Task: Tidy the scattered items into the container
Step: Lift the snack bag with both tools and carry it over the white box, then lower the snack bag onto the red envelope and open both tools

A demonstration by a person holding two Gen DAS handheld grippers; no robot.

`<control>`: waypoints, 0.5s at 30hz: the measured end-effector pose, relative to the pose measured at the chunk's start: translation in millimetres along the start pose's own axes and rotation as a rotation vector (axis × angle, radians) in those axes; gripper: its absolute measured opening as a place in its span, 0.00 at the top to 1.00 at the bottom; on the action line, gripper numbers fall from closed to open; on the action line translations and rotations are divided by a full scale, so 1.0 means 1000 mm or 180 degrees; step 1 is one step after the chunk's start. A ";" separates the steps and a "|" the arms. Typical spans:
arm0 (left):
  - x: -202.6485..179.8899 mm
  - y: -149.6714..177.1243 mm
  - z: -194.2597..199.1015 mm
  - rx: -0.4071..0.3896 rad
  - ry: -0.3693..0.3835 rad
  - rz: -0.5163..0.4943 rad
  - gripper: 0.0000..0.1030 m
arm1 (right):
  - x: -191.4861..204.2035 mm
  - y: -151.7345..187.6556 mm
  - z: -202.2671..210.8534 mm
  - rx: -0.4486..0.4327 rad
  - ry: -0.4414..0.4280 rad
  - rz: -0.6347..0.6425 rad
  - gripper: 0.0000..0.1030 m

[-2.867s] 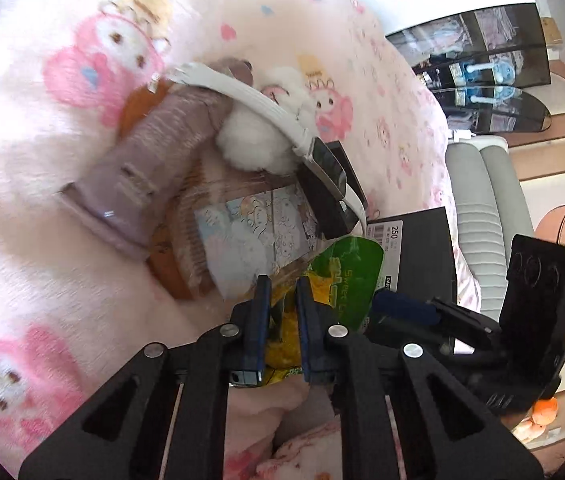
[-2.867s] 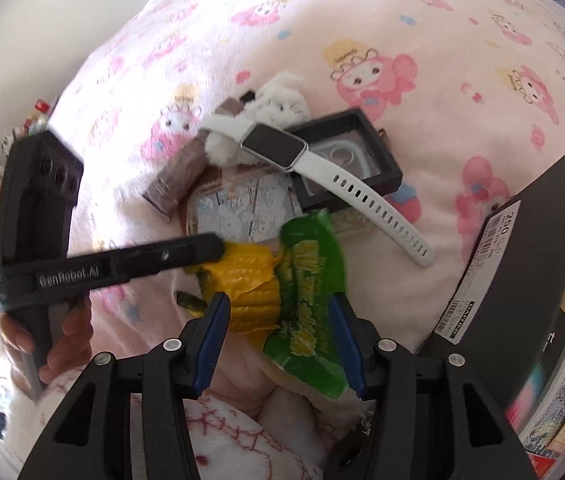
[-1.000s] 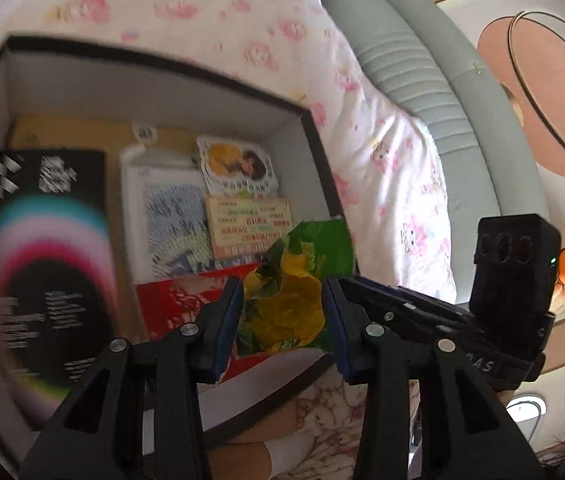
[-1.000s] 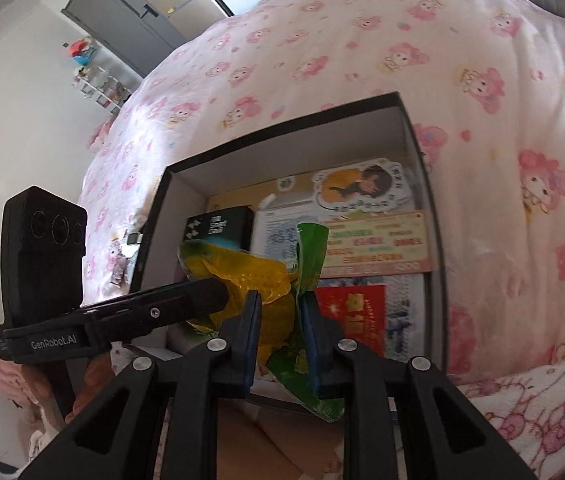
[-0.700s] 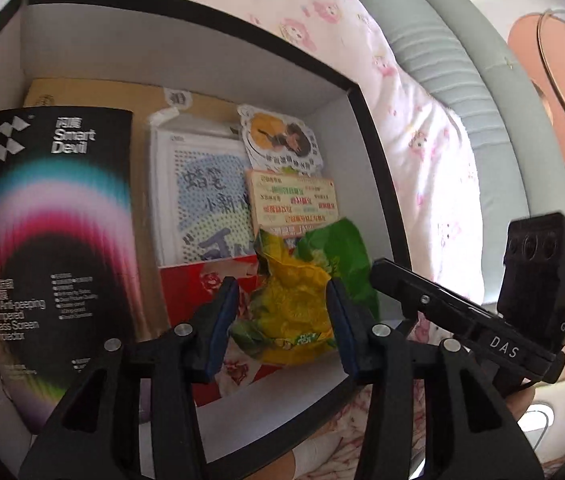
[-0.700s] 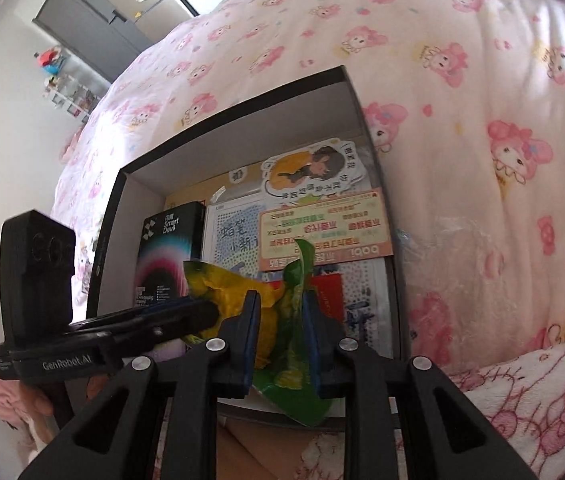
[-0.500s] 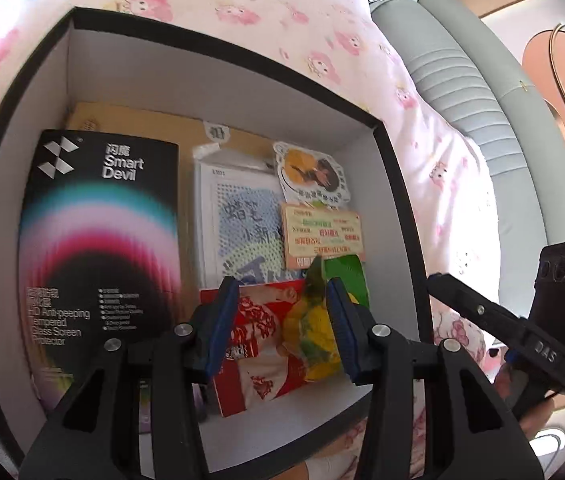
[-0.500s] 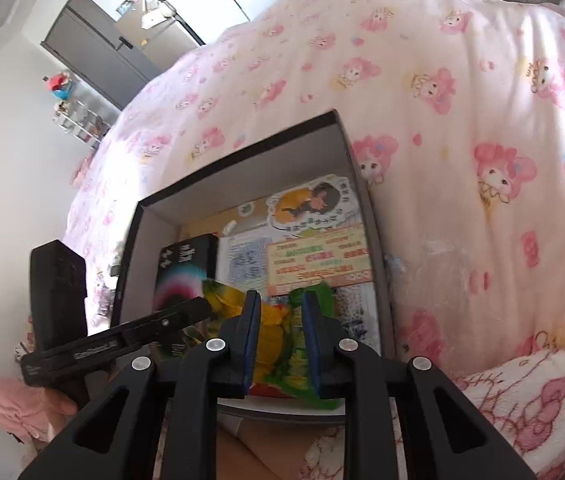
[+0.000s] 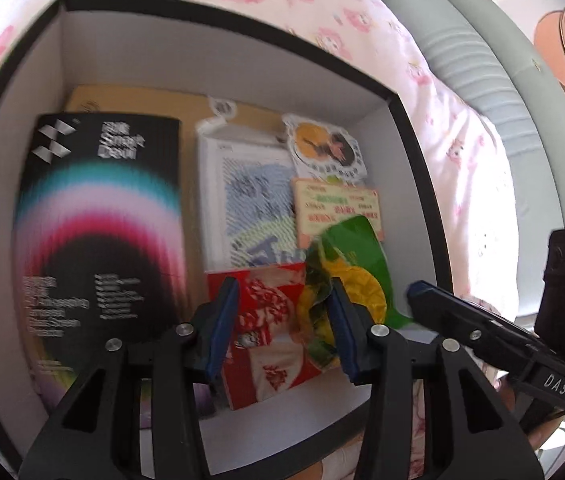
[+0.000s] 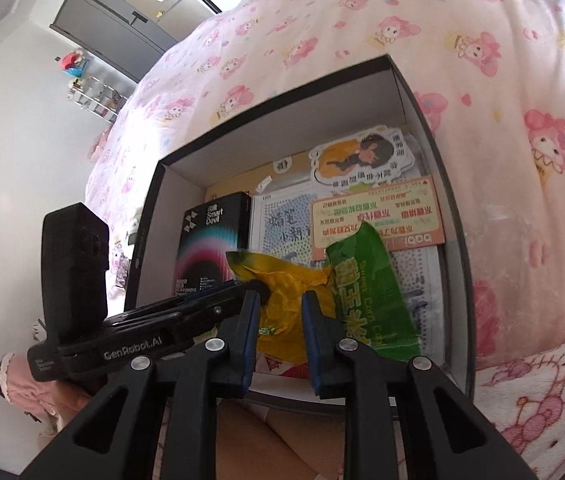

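Observation:
A green and yellow corn snack packet [image 10: 282,300] hangs over the front right corner of the black box [image 10: 282,136]. My right gripper [image 10: 280,328] is shut on its yellow part; the green half [image 10: 366,292] sticks out to the right. In the left wrist view the packet [image 9: 346,280] lies against the right finger of my left gripper [image 9: 282,324]. That gripper stands open above a red packet [image 9: 270,312] inside the box [image 9: 202,68]. The right gripper [image 9: 416,292] comes in from the right, and the left gripper's tip [image 10: 256,286] touches the packet's yellow edge.
In the box lie a black Smart Devil carton [image 9: 98,220], a white dotted pack [image 9: 246,200], a cartoon sticker [image 9: 326,152] and a coupon card [image 9: 338,208]. The box sits on a pink cartoon blanket [image 10: 362,20]. A grey-green cushion [image 9: 482,60] runs along the right.
The packet went from the pile on the blanket to over the box and has sunk lower. My left jaws widened and slid left off it; the right gripper has kept its hold.

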State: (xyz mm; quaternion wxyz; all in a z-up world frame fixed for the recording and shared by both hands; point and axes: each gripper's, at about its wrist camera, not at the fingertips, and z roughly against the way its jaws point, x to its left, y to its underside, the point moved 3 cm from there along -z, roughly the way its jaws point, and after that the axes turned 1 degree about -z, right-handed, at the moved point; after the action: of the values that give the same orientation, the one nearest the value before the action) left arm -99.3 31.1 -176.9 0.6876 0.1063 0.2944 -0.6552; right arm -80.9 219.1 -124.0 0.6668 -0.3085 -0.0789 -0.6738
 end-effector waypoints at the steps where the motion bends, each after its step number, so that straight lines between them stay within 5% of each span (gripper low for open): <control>1: 0.001 0.000 0.004 -0.0057 -0.0018 0.0005 0.57 | -0.001 -0.001 0.003 -0.0039 0.0041 -0.0003 0.82; 6: -0.006 0.005 0.011 -0.0152 -0.0084 -0.0111 0.57 | -0.010 -0.004 0.015 -0.0120 0.0274 -0.0013 0.82; 10: -0.003 -0.002 0.017 -0.0120 0.0337 -0.0141 0.57 | -0.009 0.000 0.009 -0.0021 0.0248 -0.0010 0.82; 15: -0.007 0.002 0.020 -0.0075 0.0334 -0.0188 0.57 | -0.004 0.000 -0.004 0.0062 0.0175 0.0045 0.82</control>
State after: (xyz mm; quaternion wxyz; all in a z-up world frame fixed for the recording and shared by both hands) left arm -92.2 26.2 -157.5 0.6527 0.1237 0.3408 -0.6652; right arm -82.7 220.3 -128.8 0.6765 -0.2839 -0.0648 -0.6764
